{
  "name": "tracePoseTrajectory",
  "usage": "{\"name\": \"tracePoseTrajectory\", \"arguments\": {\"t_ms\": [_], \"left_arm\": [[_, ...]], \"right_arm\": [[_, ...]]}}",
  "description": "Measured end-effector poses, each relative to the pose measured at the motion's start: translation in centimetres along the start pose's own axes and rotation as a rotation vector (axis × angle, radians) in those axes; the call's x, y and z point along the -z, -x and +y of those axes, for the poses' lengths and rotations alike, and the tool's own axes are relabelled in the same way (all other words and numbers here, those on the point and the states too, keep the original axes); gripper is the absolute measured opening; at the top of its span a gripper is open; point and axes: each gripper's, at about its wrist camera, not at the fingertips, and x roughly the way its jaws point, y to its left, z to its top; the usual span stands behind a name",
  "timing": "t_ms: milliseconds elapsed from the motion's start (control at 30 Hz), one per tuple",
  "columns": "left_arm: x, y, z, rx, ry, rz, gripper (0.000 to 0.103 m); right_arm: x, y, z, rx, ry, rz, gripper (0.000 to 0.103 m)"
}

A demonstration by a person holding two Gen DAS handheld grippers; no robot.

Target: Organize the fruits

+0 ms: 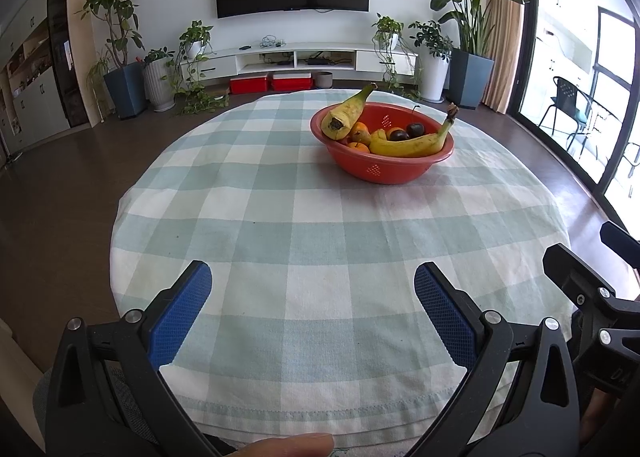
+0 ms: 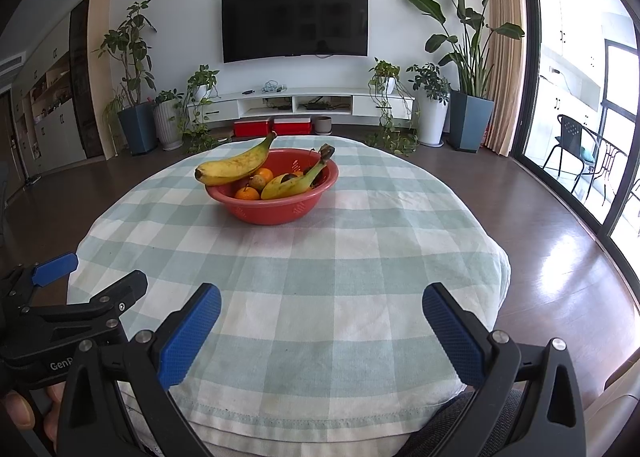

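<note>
A red bowl point(image 1: 384, 169) point(image 2: 276, 211) stands on the far half of the round table. It holds two bananas point(image 1: 412, 143) point(image 2: 236, 167), small oranges point(image 1: 360, 133) point(image 2: 247, 194) and dark plums point(image 1: 414, 130). One banana point(image 1: 346, 113) leans out over the bowl's left rim. My left gripper point(image 1: 312, 281) is open over the near edge of the table, nothing between its blue pads. My right gripper point(image 2: 320, 301) is likewise open and empty, beside the left one and well short of the bowl.
The table wears a green and white checked cloth point(image 1: 312, 225) point(image 2: 304, 269). Dark wood floor surrounds it. Potted plants point(image 2: 136, 97), a low TV bench point(image 2: 304, 101) and red boxes point(image 2: 272, 126) line the far wall. Glass doors point(image 2: 580, 97) are at the right.
</note>
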Motion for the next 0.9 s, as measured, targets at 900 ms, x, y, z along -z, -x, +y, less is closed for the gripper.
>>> {"name": "tracePoseTrajectory", "arguments": {"t_ms": [900], "left_arm": [[-0.03,0.01,0.05,0.004,0.0,0.004,0.103]], "right_arm": [[0.07,0.31,0.22,0.001,0.002,0.005,0.103]]}}
